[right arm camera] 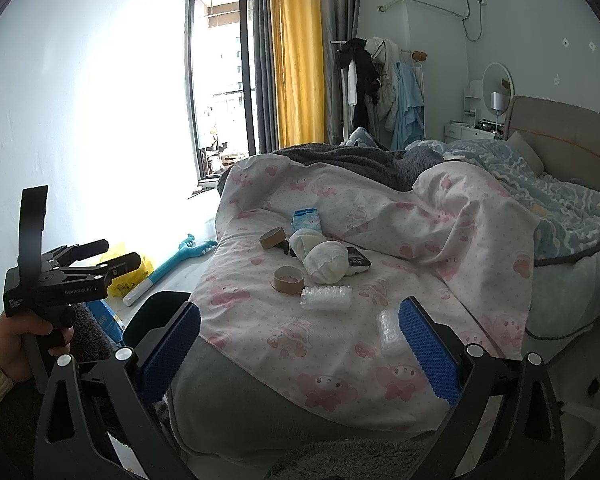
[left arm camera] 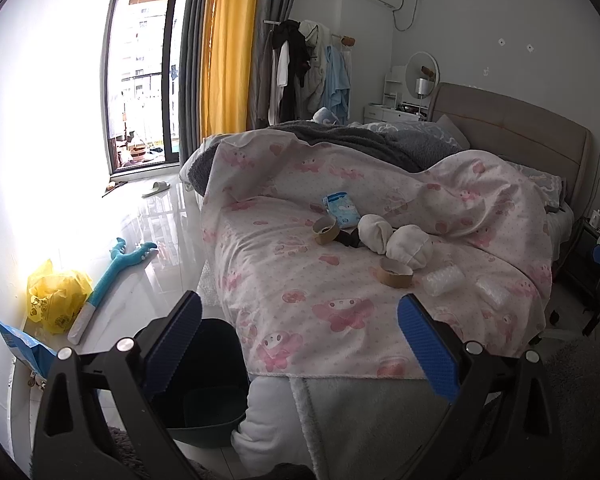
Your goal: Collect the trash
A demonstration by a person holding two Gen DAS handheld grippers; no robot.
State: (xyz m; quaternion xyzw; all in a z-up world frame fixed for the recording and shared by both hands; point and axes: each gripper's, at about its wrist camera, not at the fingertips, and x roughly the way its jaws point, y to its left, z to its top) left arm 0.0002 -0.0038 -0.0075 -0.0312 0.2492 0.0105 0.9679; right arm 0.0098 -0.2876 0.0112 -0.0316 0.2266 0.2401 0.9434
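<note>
Trash on the bedspread (right arm camera: 340, 344) lies ahead of both grippers; the bubble-wrap roll (right arm camera: 326, 298) (long axis crosswise) sits nearest the right gripper (right arm camera: 300, 344), whose jaws, like the left gripper (left arm camera: 300, 340), are apart and empty.

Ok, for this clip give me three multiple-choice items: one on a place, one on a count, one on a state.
1. Where is the yellow plastic bag?
A. on the bed
B. on the floor by the wall
C. in the bin

2. How many empty tape rolls lie on the pink-print sheet?
A. one
B. two
C. four

3. What state is the left claw in?
A. open, holding nothing
B. shut on a tape roll
C. shut on the bag

Answers:
1 B, it sits on the tiles against the white wall.
2 B, the near roll and the far roll are the only ones.
3 A, its blue pads stand apart with only bedding between.
</note>
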